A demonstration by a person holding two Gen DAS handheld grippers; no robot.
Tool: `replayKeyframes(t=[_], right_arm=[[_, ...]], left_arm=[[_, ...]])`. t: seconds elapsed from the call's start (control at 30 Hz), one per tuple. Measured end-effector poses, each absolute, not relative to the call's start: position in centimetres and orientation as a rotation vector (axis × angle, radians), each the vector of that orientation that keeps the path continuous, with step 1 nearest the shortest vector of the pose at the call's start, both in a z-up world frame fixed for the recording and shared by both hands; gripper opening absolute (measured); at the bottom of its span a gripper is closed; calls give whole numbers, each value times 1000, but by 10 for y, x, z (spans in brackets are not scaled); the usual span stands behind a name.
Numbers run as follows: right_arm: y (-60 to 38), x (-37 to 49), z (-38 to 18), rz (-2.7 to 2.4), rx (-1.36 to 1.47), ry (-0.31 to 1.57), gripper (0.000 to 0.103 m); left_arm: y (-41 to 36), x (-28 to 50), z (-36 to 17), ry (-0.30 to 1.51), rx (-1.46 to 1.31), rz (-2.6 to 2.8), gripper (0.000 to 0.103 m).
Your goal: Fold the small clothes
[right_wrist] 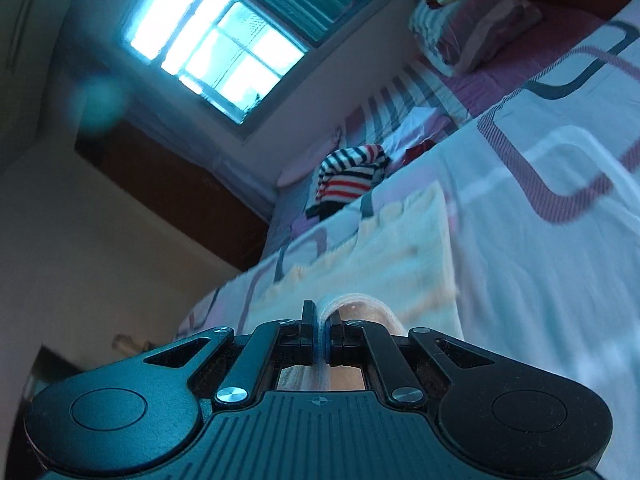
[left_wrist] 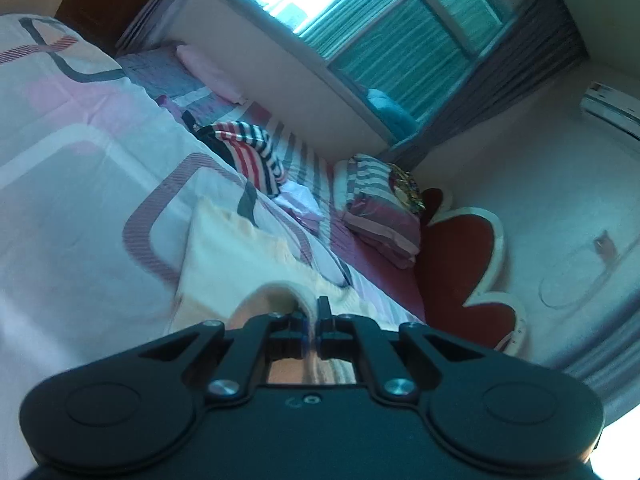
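Observation:
A small cream-yellow garment (left_wrist: 240, 256) lies on the patterned white and pink bedsheet (left_wrist: 80, 184). My left gripper (left_wrist: 311, 320) is shut on the garment's near edge, at its ribbed hem. In the right wrist view the same garment (right_wrist: 400, 248) stretches away over the bedsheet (right_wrist: 540, 240). My right gripper (right_wrist: 320, 324) is shut on its white ribbed hem, which passes between the jaws. Both grippers hold the near edge lifted; both views are tilted.
A striped red, white and navy garment (left_wrist: 256, 152) lies further up the bed, also in the right wrist view (right_wrist: 352, 176). A striped pillow (left_wrist: 376, 204) and a red headboard (left_wrist: 460, 264) are beyond. A window (right_wrist: 216, 48) is on the wall.

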State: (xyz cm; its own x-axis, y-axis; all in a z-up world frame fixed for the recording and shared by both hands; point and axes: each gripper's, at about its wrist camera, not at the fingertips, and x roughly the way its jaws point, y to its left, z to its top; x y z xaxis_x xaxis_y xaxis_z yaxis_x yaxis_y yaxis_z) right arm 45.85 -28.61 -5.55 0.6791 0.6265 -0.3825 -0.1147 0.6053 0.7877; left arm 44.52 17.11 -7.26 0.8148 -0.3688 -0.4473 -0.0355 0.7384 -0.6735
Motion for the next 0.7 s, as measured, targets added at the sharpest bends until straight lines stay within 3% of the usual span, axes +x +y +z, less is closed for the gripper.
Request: replayKeyframes(t=[0.5, 0.53, 0.57, 0.6, 0.63, 0.67, 0.7], right_arm=[[-294, 602, -138, 447, 914, 802, 3], [-293, 607, -141, 452, 918, 794, 5], [-294, 613, -144, 443, 910, 793, 17], [-293, 617, -144, 420, 882, 784, 44], [-294, 618, -143, 401, 858, 757, 57], [-294, 618, -142, 385, 846, 720, 66], [-297, 619, -142, 387, 844, 694, 66]], left_arm=[[177, 583, -140, 746, -727, -141, 4], [179, 587, -144, 731, -759, -140, 14], [182, 592, -148, 710, -790, -138, 21], [183, 594, -151, 690, -817, -129, 33], [185, 595, -153, 669, -844, -106, 48], [187, 595, -155, 647, -865, -93, 54], [188, 594, -156, 628, -874, -86, 56]])
